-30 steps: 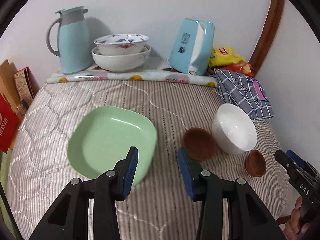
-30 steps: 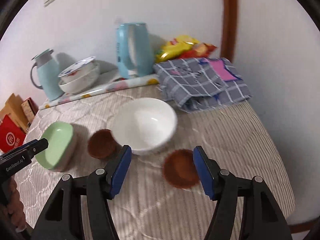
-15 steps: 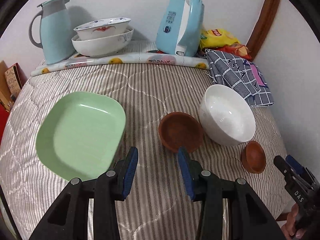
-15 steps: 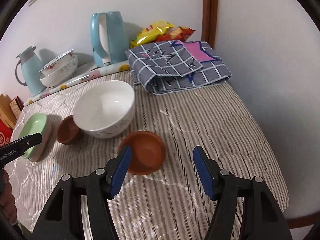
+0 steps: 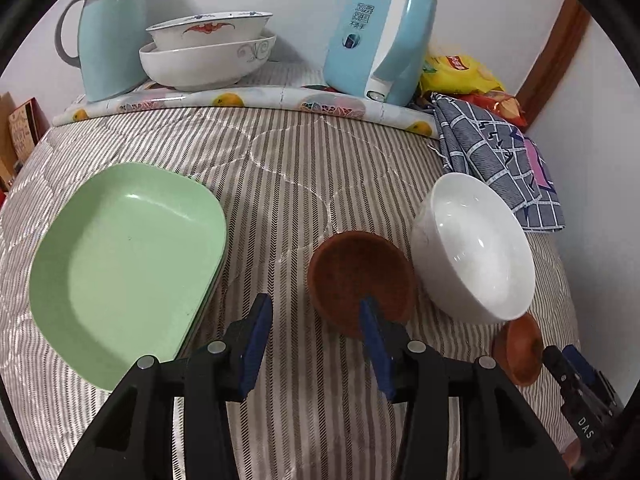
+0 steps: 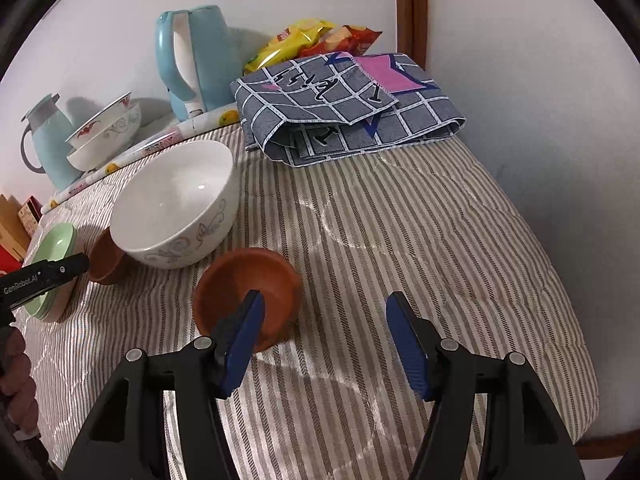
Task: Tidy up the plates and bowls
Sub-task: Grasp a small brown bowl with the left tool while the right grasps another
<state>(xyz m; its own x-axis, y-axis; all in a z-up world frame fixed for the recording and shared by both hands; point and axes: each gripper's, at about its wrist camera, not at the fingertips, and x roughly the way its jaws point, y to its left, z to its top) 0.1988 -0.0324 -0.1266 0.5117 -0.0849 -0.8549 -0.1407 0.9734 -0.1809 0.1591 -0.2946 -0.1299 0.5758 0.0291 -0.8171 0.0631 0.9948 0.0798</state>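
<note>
My left gripper (image 5: 316,332) is open; its right finger sits over the near rim of a brown dish (image 5: 356,272), its left finger over bare cloth. A stack of green plates (image 5: 124,264) lies to the left, a white bowl (image 5: 476,248) to the right. My right gripper (image 6: 326,332) is open; its left finger reaches inside a second small brown bowl (image 6: 248,284), its right finger over bare cloth. The white bowl (image 6: 176,204) stands just behind that bowl. The first brown dish (image 6: 102,256) and green plates (image 6: 52,268) lie further left.
Two stacked white bowls (image 5: 208,48), a blue jug (image 5: 106,28) and a blue kettle (image 5: 380,32) stand at the back wall. A folded checked cloth (image 6: 344,104) and snack bags (image 6: 312,40) fill the back right corner. The striped table (image 6: 400,220) drops off at right.
Both grippers have moved forward and lower toward the brown bowls. My left gripper's right finger now reaches the brown dish's rim; my right gripper's left finger now sits inside the small brown bowl.
</note>
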